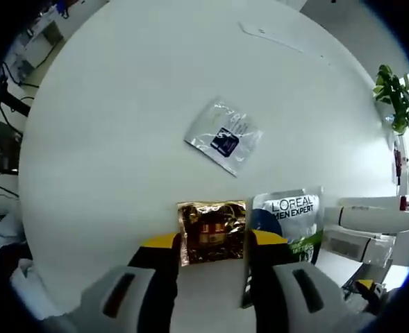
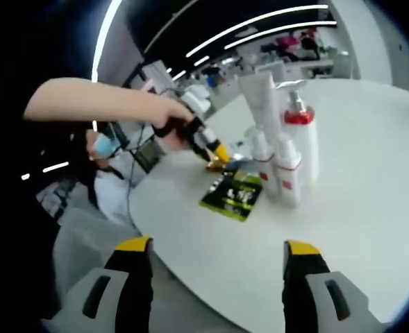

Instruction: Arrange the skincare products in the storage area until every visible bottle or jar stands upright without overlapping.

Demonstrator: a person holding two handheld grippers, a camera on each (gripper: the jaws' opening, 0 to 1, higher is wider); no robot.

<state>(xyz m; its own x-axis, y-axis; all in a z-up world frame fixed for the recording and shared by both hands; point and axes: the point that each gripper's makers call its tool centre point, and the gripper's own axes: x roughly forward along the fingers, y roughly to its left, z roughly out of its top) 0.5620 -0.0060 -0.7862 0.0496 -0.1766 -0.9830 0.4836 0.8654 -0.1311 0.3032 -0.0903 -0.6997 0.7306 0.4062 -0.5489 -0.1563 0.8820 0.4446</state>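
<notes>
A gold foil sachet [image 1: 212, 232] sits between the two yellow-tipped jaws of my left gripper [image 1: 215, 243], and both jaws touch its side edges just above the white round table [image 1: 114, 104]. Right of it lies a L'Oreal Men Expert sachet [image 1: 291, 216], beside white tubes [image 1: 374, 218]. Farther off is a silver sachet [image 1: 223, 137]. In the right gripper view, my right gripper [image 2: 218, 251] stands open over the table edge. Ahead stand a tall white tube [image 2: 263, 97], a pump bottle with a red collar [image 2: 300, 135] and two small bottles [image 2: 287, 173]. A green-black sachet [image 2: 235, 194] lies flat.
A person's arm [image 2: 100, 100] holds the left gripper [image 2: 190, 132] over the table's far side. A potted plant [image 1: 393, 97] stands at the table's rim. A thin white strip [image 1: 273, 36] lies far across the table. Shelves and cables surround the table.
</notes>
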